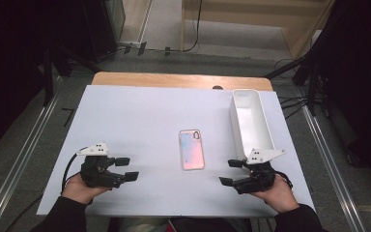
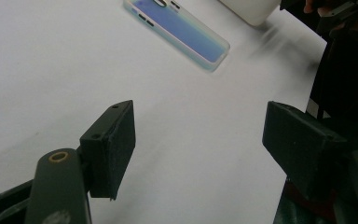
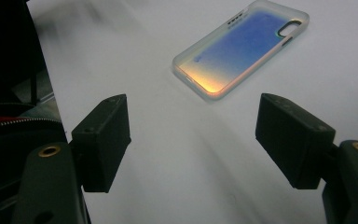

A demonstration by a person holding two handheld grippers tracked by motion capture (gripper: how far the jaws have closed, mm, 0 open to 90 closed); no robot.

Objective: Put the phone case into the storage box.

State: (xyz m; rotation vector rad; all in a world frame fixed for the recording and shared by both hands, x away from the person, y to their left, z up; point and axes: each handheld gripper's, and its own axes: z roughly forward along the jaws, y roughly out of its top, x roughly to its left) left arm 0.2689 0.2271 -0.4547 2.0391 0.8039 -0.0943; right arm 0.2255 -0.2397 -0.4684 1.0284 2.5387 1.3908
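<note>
High view: a phone case (image 1: 192,149) lies flat mid-table on the white board (image 1: 140,116), between the left gripper (image 1: 125,168) and right gripper (image 1: 231,172), both with jaws apart and empty. Beside a white bin (image 1: 235,123), a level, edge-on approach looks wisest.

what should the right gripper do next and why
Probably ease the right gripper forward toward the phone case. Its jaws stand open and empty, the case lies flat just ahead of them, and the white bin beside it looks empty.
</note>
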